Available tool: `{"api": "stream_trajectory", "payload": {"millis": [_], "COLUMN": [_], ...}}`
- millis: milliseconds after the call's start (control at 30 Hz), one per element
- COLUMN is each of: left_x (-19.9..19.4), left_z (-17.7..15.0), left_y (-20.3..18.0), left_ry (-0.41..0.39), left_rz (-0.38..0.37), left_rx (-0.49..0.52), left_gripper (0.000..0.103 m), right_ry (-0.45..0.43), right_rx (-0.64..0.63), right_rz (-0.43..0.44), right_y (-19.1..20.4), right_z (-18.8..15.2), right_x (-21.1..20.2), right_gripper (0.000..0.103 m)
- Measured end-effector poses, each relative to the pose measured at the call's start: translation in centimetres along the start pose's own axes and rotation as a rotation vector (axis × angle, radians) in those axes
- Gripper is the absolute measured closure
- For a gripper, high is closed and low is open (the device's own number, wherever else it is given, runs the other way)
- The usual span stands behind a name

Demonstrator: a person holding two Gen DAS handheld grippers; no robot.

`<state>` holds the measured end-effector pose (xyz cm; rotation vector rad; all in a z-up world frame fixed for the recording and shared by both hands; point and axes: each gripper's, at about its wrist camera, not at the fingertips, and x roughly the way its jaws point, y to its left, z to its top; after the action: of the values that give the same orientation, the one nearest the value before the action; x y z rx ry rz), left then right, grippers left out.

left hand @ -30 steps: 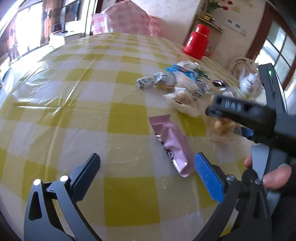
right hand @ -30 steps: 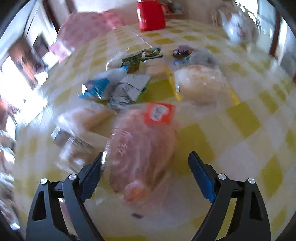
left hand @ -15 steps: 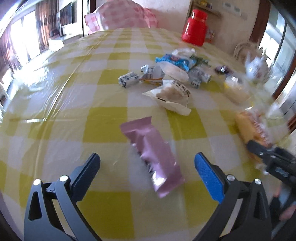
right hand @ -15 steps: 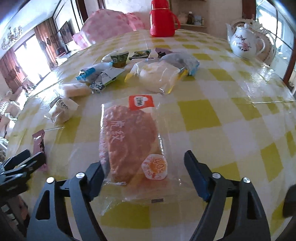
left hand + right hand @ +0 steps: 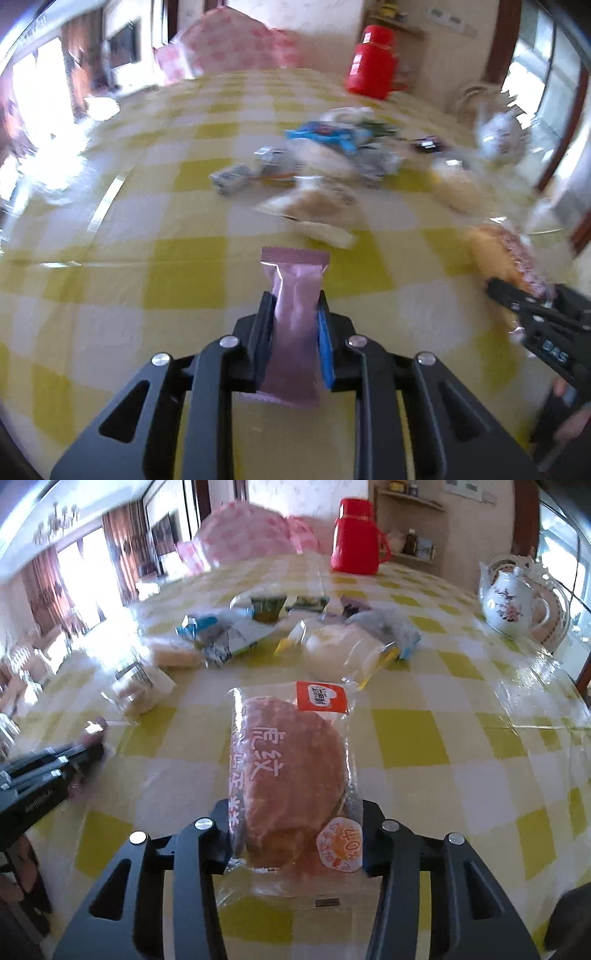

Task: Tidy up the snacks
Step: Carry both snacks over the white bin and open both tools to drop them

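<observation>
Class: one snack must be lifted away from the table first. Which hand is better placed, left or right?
Left. Its tool is shut tight on the slim pink bar; the right tool has just been closing on the bulky bread pack.

A counter with yellow and white checked cover fills the room's middle. Bright windows with brown curtains stand at left. A wall shelf hangs on the pale far wall.

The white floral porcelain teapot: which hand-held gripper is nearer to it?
Right. The right hand-held gripper, clamping the bagged bread, sits nearer the teapot; the left is farther away.
</observation>
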<state>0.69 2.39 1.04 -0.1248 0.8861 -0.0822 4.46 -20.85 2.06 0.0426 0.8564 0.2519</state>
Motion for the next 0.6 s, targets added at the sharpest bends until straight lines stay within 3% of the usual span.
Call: {"api": "stream_trajectory", "payload": {"millis": [167, 367, 600], "left_x": [-1.5, -1.0, -1.8], "left_z": [-0.3, 0.1, -0.7], "left_y": [-1.0, -0.8, -0.5], "left_ry": [-0.077, -0.06, -0.06], "left_rz": [-0.047, -0.065, -0.068], "left_rx": [0.031, 0.008, -0.006], "left_gripper": [0.081, 0.081, 0.081], "right_ry": [-0.073, -0.039, -0.034], "right_rx": [0.085, 0.083, 0.109], "right_rz": [0.031, 0.016, 0.061], "right_y": [-1.5, -0.8, 0.1], "right_z": [-0.3, -1.3, -2.7], "right_x": [-2.3, -2.0, -2.6], "right_gripper": [0.058, 0.058, 0.058]}}
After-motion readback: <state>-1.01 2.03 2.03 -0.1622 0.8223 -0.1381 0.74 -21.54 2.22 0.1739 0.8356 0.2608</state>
